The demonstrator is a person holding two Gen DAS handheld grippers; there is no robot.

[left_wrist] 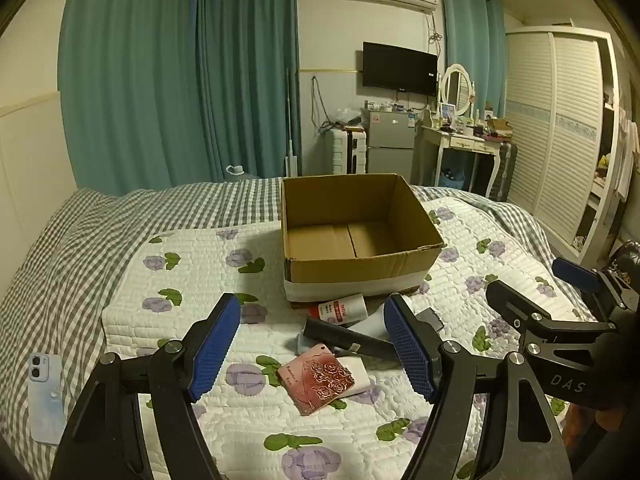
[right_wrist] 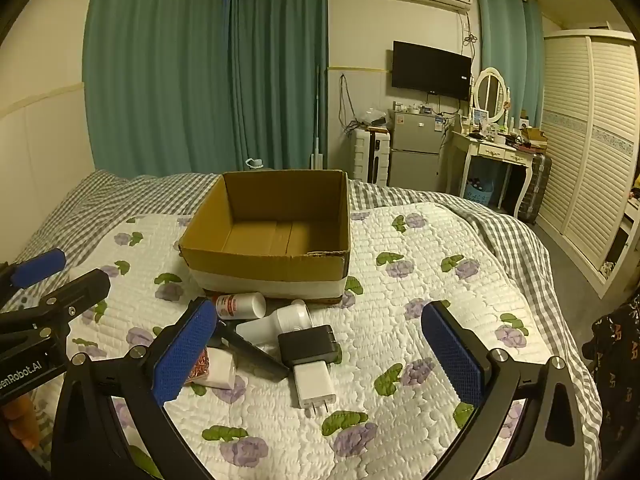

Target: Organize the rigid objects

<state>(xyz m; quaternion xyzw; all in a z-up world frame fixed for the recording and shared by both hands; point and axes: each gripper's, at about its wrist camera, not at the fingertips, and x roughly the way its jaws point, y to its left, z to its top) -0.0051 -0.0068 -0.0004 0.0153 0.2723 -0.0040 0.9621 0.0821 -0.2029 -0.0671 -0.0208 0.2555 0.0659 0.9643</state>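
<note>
An empty cardboard box [left_wrist: 360, 268] [right_wrist: 264, 266] stands on the bed quilt. In front of it lies a small pile: a white bottle with a red label [left_wrist: 342, 309] [right_wrist: 240, 306], a long black bar [left_wrist: 348, 338] [right_wrist: 252, 350], a pink rose-patterned card box [left_wrist: 318, 378], a white cylinder [right_wrist: 294, 318], a black charger [right_wrist: 306, 346] and a white plug charger [right_wrist: 314, 386]. My left gripper [left_wrist: 316, 352] is open, hovering over the pink box. My right gripper [right_wrist: 320, 356] is open, above the chargers. Both are empty.
A phone in a pale case [left_wrist: 46, 396] lies on the checked sheet at the left. The floral quilt [right_wrist: 420, 264] spreads right of the box. Beyond the bed foot stand a fridge [left_wrist: 390, 144], a dressing table [right_wrist: 496, 152] and a wardrobe [right_wrist: 592, 152].
</note>
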